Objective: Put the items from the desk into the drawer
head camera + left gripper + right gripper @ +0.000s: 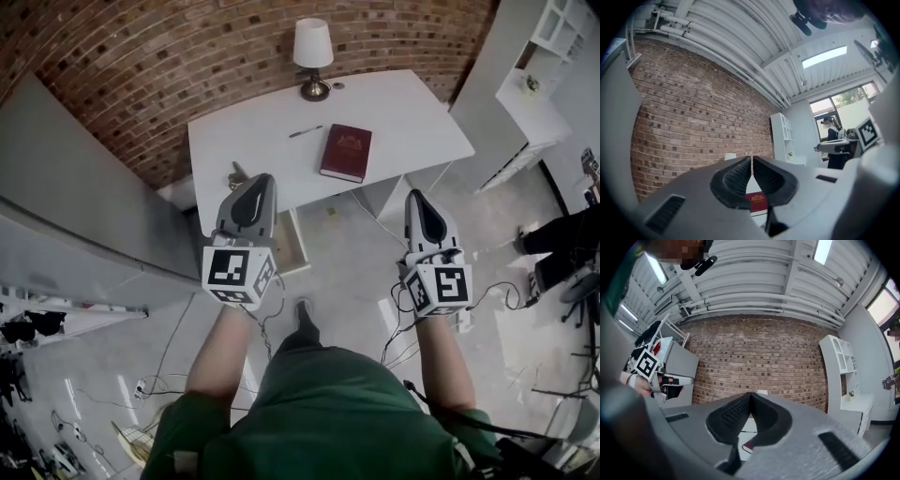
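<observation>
**Two clenched, empty grippers facing a desk**

Seen from above: left gripper [262, 181] and right gripper [416, 197], held level and pointed toward a white desk [412, 122]. Jaws of each pressed together, grasping nothing. On the desk, a red book [346, 152] lying flat near the middle, well apart from both grippers. A pen [306, 131] just beyond it, a lamp [313, 58] at the far edge. Below the desk's front, a drawer [292, 246] standing open.

Head view looks down; level gripper views seemingly share book [346, 152].
</observation>
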A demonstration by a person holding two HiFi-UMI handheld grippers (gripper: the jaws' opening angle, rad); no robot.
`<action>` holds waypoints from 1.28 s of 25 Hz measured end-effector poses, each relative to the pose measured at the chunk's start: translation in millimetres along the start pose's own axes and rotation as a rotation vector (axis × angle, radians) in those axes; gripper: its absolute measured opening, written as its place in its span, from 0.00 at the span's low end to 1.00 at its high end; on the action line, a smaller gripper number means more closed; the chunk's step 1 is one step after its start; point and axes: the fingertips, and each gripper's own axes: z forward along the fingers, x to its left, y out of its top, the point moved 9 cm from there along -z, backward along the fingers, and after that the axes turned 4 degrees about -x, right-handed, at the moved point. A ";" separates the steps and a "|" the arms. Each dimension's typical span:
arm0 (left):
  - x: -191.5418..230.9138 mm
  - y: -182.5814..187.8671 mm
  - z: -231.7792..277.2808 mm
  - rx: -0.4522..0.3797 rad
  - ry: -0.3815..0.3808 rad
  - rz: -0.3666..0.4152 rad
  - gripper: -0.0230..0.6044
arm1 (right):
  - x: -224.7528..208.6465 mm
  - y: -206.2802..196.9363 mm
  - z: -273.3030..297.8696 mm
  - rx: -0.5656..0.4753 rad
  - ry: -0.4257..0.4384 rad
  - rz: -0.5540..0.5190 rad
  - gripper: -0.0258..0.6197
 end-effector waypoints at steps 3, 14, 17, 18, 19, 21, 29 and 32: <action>32.7 -11.5 20.1 0.012 -0.007 0.000 0.05 | 6.7 -4.7 32.7 0.023 -0.001 -0.018 0.05; 108.7 -49.6 79.5 0.048 -0.063 -0.055 0.05 | 23.6 -25.4 123.0 0.106 -0.050 -0.057 0.04; 115.1 -55.2 92.5 0.048 -0.083 -0.039 0.06 | 23.8 -33.6 137.0 0.136 -0.042 -0.054 0.04; 116.6 -56.7 94.6 0.045 -0.088 -0.038 0.06 | 24.4 -35.9 139.5 0.145 -0.040 -0.053 0.04; 118.4 -58.5 95.7 0.046 -0.092 -0.039 0.05 | 25.1 -38.0 141.3 0.152 -0.039 -0.052 0.04; 122.6 -62.6 98.6 0.056 -0.097 -0.045 0.05 | 25.6 -42.6 146.0 0.161 -0.043 -0.043 0.04; 121.3 -78.0 127.9 0.106 -0.106 -0.025 0.05 | -4.9 -82.7 172.4 0.186 -0.053 0.044 0.05; 114.1 -84.7 138.1 0.132 -0.091 -0.024 0.05 | -19.7 -97.3 191.5 0.180 -0.032 0.079 0.04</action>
